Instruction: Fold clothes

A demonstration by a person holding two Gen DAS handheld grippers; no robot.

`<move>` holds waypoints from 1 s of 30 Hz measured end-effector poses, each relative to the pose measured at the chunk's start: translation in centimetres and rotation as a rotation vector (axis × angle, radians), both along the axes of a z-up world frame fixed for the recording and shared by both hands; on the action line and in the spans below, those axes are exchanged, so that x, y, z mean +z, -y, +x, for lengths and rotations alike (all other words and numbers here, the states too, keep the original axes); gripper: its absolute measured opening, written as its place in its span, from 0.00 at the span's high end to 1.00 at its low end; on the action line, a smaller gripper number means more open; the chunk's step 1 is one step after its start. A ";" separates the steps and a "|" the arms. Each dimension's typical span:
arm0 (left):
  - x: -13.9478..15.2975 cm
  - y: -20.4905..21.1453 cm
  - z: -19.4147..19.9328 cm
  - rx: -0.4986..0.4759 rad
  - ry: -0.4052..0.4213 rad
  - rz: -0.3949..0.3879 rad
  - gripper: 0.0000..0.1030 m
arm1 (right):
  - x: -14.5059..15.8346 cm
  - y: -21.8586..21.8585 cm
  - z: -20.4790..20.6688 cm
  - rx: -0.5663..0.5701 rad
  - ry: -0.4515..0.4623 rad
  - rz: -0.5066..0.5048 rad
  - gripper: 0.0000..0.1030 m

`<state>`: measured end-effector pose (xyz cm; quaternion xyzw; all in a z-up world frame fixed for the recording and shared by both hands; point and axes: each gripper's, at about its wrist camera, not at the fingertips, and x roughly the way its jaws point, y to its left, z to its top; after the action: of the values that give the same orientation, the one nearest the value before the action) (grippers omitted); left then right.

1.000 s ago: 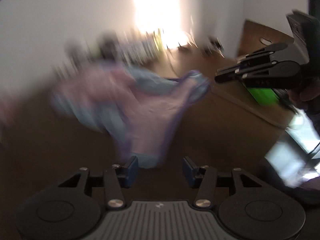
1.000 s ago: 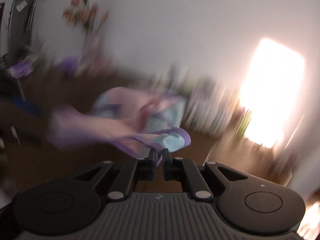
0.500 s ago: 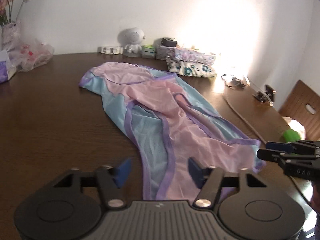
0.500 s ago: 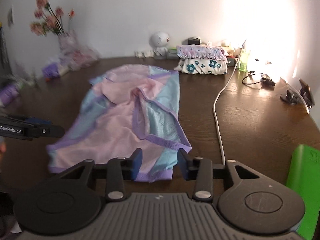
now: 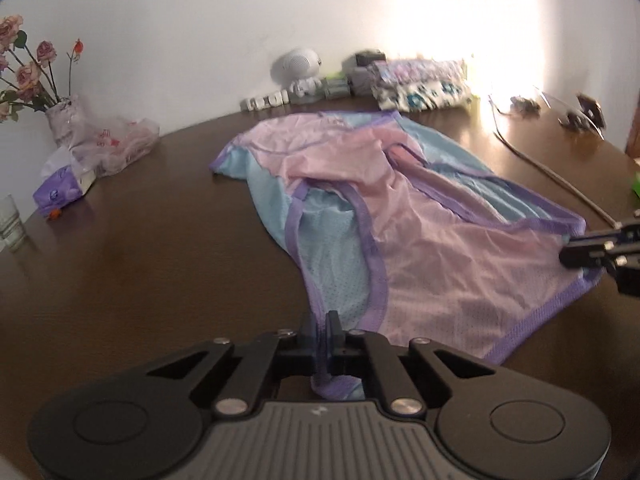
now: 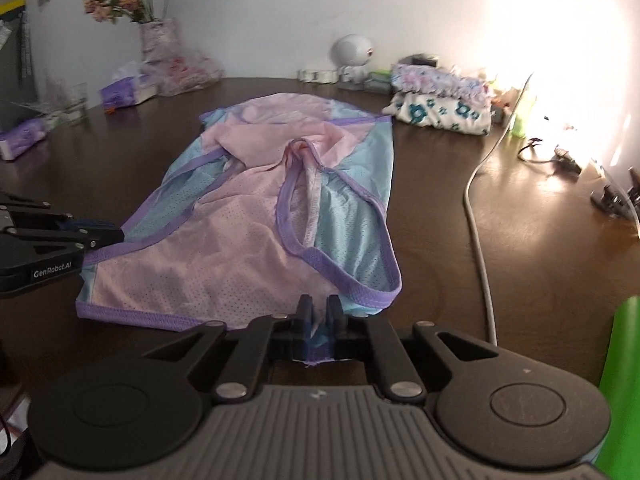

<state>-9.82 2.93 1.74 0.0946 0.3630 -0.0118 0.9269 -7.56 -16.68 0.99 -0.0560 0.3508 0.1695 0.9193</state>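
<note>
On the dark wooden table (image 5: 120,280) the pink, blue and purple garment (image 5: 420,216) lies spread out, its near hem towards us and its far end reaching to twelve o'clock, where folded floral clothes (image 6: 440,104) sit by the wall. Our left gripper (image 5: 323,330) is clenched on a purple-trimmed corner of the hem at six o'clock in its own view; its jaws have just been closing, and the cloth is pinched between them. Our right gripper (image 6: 318,316) is likewise clamped on the other hem corner, a blue and purple scrap showing between its jaws after they too closed. In the left view the right gripper shows at three o'clock, at the garment's edge. A white cable (image 6: 478,216) runs at two o'clock, a vase of flowers (image 6: 156,36) at ten.
</note>
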 end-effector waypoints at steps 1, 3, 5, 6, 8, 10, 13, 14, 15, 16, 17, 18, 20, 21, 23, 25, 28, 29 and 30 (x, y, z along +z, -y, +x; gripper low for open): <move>0.2 0.4 -1.0 -0.003 -0.021 -0.027 0.97 | 0.1 0.5 -0.5 -0.003 -0.006 0.000 0.93; 0.8 1.6 -3.1 -0.056 -0.077 -0.104 0.97 | 0.4 1.6 -1.0 -0.081 0.000 -0.025 0.93; 1.4 2.8 -4.1 -0.178 -0.146 -0.176 0.90 | 0.9 2.2 -1.5 -0.153 0.052 -0.077 0.91; 1.9 2.5 -4.0 -0.199 -0.161 -0.230 0.89 | 1.3 2.3 -1.9 -0.150 0.079 -0.060 0.90; 3.1 0.4 -2.5 -0.145 -0.113 -0.317 0.82 | 2.4 2.2 -2.8 -0.098 0.121 0.013 0.82; 3.7 -2.3 0.2 -0.033 -0.039 -0.334 0.57 | 3.2 1.4 -3.7 0.001 0.131 0.105 0.62; 3.3 -5.7 6.2 0.129 0.016 -0.275 0.42 | 2.9 -1.1 -4.7 0.164 0.084 0.146 0.58; 3.0 -6.6 8.3 0.158 0.012 -0.261 0.42 | 2.7 -2.0 -5.0 0.203 0.070 0.143 0.58; 2.7 -7.6 10.3 0.186 0.007 -0.250 0.43 | 2.4 -2.8 -5.3 0.225 0.069 0.118 0.58; 2.3 -8.3 12.1 0.198 -0.008 -0.257 0.43 | 2.2 -3.5 -5.7 0.242 0.070 0.087 0.58; 1.9 -8.9 13.7 0.199 -0.024 -0.260 0.43 | 2.0 -4.0 -5.9 0.252 0.069 0.069 0.58; 1.5 -9.3 14.9 0.205 -0.039 -0.253 0.45 | 1.9 -4.4 -6.2 0.261 0.066 0.055 0.58; 0.9 -9.7 16.9 0.222 -0.058 -0.215 0.58 | 1.6 -4.9 -6.6 0.279 0.056 0.049 0.58; 0.6 -9.8 17.6 0.231 -0.056 -0.204 0.77 | 1.5 -4.8 -6.8 0.290 0.048 0.049 0.59; 0.2 -9.7 18.1 0.224 -0.038 -0.156 0.91 | 1.3 -4.7 -7.1 0.294 0.033 0.045 0.60; 0.0 -10.0 18.2 0.228 -0.018 -0.146 0.93 | 0.9 -4.5 -7.0 0.285 0.013 0.036 0.70; -0.5 -9.3 17.6 0.233 0.006 -0.012 0.96 | 0.3 -4.2 -6.8 0.265 -0.017 0.024 0.84; -0.7 -9.0 17.3 0.236 0.012 0.044 0.96 | 0.3 -4.1 -6.7 0.261 -0.020 0.025 0.87; -0.8 -9.1 16.6 0.245 0.012 0.063 0.96 | 0.3 -3.9 -6.6 0.258 -0.023 0.024 0.89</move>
<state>6.80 12.02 0.97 0.0789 0.3666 0.1138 0.9200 -14.13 -12.76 1.31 -0.0878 0.3491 0.2910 0.8864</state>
